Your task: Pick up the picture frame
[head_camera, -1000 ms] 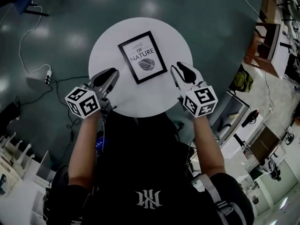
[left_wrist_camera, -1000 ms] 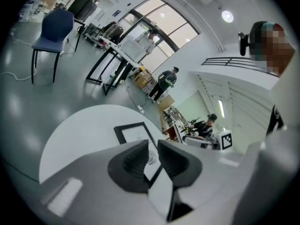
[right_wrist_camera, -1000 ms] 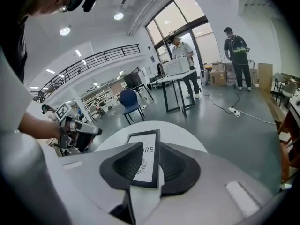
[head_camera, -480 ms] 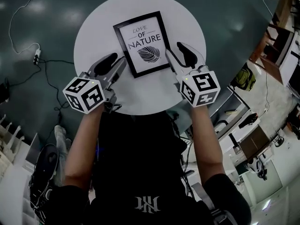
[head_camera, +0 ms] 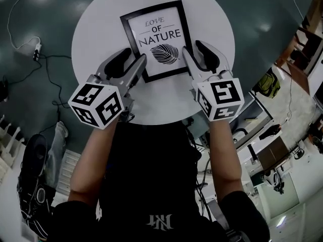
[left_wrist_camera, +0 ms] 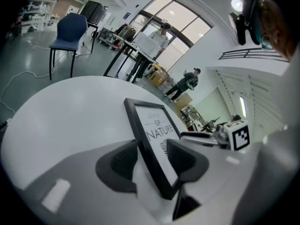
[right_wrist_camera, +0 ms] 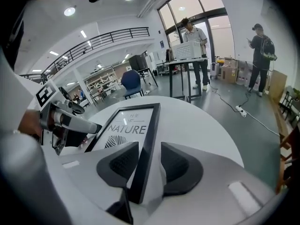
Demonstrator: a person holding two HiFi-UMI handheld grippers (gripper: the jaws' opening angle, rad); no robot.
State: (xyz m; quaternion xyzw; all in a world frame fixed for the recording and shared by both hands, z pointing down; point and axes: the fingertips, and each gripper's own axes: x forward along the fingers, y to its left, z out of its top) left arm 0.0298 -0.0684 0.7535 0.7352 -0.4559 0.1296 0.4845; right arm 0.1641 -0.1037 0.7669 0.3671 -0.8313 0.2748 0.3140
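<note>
Black picture frame (head_camera: 159, 39) on table (head_camera: 96, 34), edges loose between parted jaws of left gripper (head_camera: 135, 59), just widened, and right gripper (head_camera: 193, 52), just narrowed.

Readable words on the picture frame (head_camera: 157, 39) only

Its white print says "LOVE OF NATURE" in three lines, "NATURE" the largest, above a leaf drawing (head_camera: 165, 53). The white emblem (head_camera: 159, 220) on the person's black shirt (head_camera: 151, 175) does not read as letters.
</note>
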